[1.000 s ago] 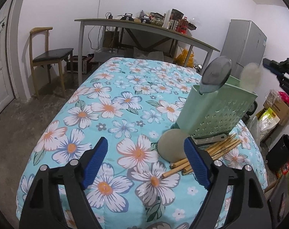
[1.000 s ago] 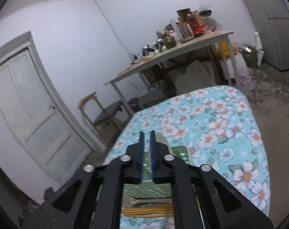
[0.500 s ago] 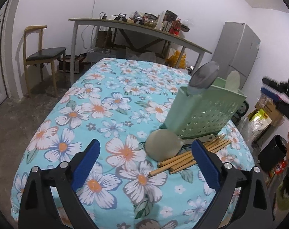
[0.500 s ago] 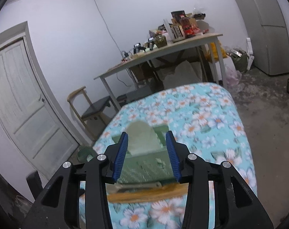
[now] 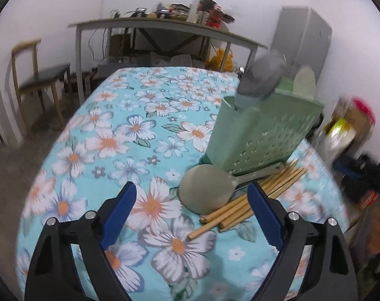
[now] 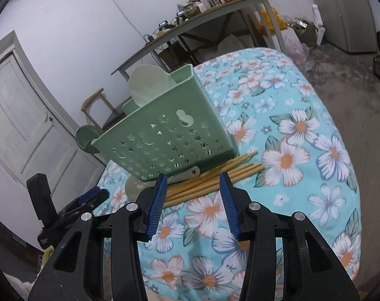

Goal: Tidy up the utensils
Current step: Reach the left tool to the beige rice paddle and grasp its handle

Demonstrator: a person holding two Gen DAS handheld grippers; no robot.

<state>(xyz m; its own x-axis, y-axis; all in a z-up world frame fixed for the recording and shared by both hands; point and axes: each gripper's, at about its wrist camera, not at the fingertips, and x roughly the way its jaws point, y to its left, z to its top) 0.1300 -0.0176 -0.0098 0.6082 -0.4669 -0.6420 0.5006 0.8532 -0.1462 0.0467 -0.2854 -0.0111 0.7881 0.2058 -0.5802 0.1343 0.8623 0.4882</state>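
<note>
Right gripper point(image 6: 193, 183), jaws just parted halfway and empty, descending toward bamboo chopsticks point(image 6: 212, 175) beside perforated green plastic holder point(image 6: 164, 135); left gripper point(image 5: 190, 200) hovering wide, empty.

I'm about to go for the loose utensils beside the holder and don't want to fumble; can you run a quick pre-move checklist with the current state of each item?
1. Right gripper empty, jaws apart (just been opening): ok.
2. Left gripper empty, jaws wide: ok.
3. Chopsticks lie loose on the tablecloth, in front of the right gripper: ok.
4. Flat spoon overlaps the chopsticks, its handle against the holder's base: not ok.
5. Green holder standing upright: ok.
6. Free room inside the holder: cannot tell.
</note>
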